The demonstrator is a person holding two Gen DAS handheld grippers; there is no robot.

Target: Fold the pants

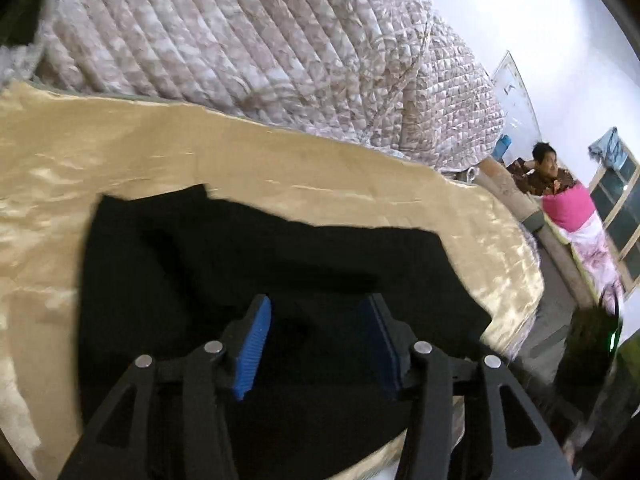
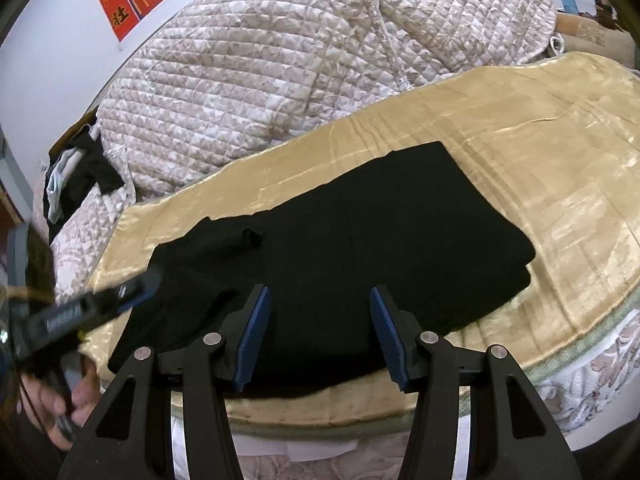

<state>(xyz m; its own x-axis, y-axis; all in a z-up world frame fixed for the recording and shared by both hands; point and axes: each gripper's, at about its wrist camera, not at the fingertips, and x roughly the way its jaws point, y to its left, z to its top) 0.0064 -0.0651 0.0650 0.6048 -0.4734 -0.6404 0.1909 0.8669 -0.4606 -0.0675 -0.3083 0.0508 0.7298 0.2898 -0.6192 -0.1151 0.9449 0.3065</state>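
Observation:
Black pants (image 1: 280,260) (image 2: 360,220) lie folded into a flat rectangle on a golden-beige blanket (image 1: 120,152) (image 2: 520,120) that covers the bed. My left gripper (image 1: 318,300) hovers low over the pants, open, and I see only the cloth beneath between its blue pads. In the right wrist view this left gripper (image 2: 140,286) shows blurred at the pants' left end, held by a hand (image 2: 76,400). My right gripper (image 2: 319,292) stands open over the near edge of the pants, with nothing pinched.
A quilted floral comforter (image 1: 260,40) (image 2: 280,60) is heaped behind the blanket. Dark clothes (image 2: 84,172) lie at the bed's far left. A person (image 1: 548,172) sits beyond the bed, near a window (image 1: 616,200). The bed's front edge (image 2: 560,380) runs just below the pants.

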